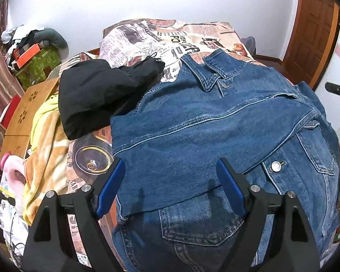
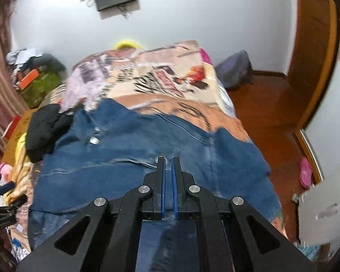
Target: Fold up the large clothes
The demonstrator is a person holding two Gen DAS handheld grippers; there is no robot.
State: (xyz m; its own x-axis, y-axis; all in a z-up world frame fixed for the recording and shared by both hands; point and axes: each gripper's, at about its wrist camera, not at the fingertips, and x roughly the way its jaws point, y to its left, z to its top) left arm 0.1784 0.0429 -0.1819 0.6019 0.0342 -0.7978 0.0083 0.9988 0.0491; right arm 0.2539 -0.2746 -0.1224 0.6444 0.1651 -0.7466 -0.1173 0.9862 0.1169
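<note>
A blue denim jacket (image 1: 215, 124) lies spread on the bed, collar toward the far end, one sleeve folded across its front. It also fills the middle of the right wrist view (image 2: 129, 149), which is blurred. My left gripper (image 1: 171, 165) is open, its blue-padded fingers (image 1: 111, 185) hovering just above the folded sleeve near the jacket's lower left. My right gripper (image 2: 168, 161) has its jaws nearly together with a thin fold of denim between them, on the jacket's right part.
A black garment (image 1: 97, 99) lies heaped at the jacket's left shoulder. The bed (image 1: 161, 36) has a newspaper-print cover. Yellow and orange blankets (image 1: 45, 154) and a wooden lap table (image 1: 31, 106) crowd the left edge. Wooden floor (image 2: 267, 104) and a door (image 1: 315, 29) lie right.
</note>
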